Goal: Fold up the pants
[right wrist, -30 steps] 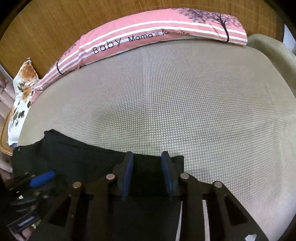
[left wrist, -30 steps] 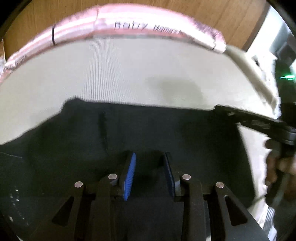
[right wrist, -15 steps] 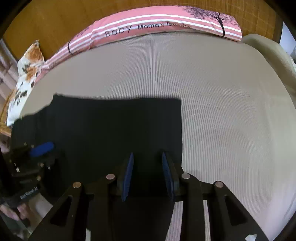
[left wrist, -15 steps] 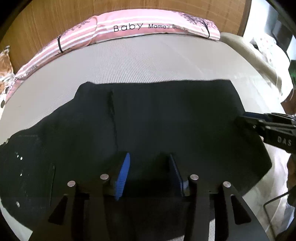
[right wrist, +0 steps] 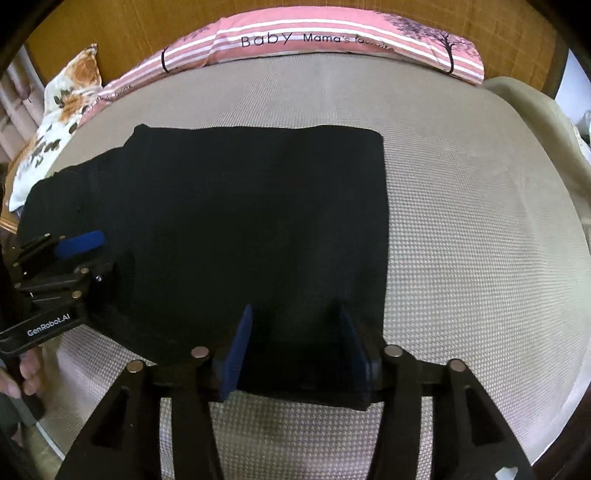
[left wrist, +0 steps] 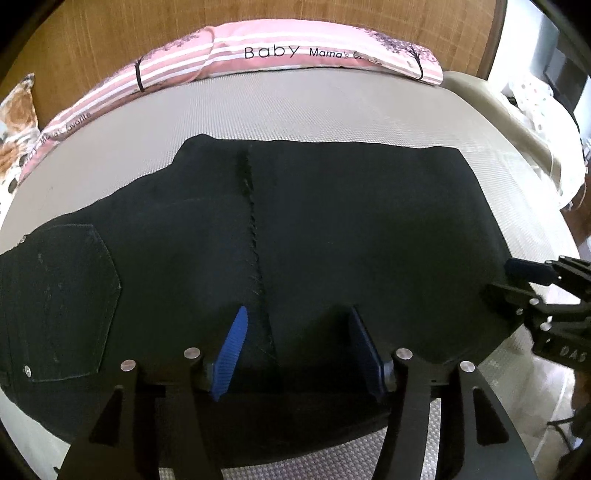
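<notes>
Black pants (left wrist: 332, 221) lie flat and folded on a beige mattress (left wrist: 332, 107); a back pocket (left wrist: 66, 295) shows at the left and a seam runs down the middle. They also fill the left of the right wrist view (right wrist: 240, 221). My left gripper (left wrist: 299, 350) is open above the near edge of the pants, at the seam. My right gripper (right wrist: 295, 347) is open above the near right corner of the pants. Each gripper shows in the other's view, the right one (left wrist: 532, 280) at the pants' right edge, the left one (right wrist: 62, 258) at their left end.
A pink striped pillow (left wrist: 295, 55) lies along the far edge against a wooden headboard (left wrist: 110, 33). A floral pillow (right wrist: 62, 99) sits at the far left. The mattress edge (right wrist: 535, 122) curves off to the right, with white bedding (left wrist: 535, 107) beyond.
Both grippers have drawn back and up from the pants and their jaws have opened wider. The pants have settled flat, and more of them is in view.
</notes>
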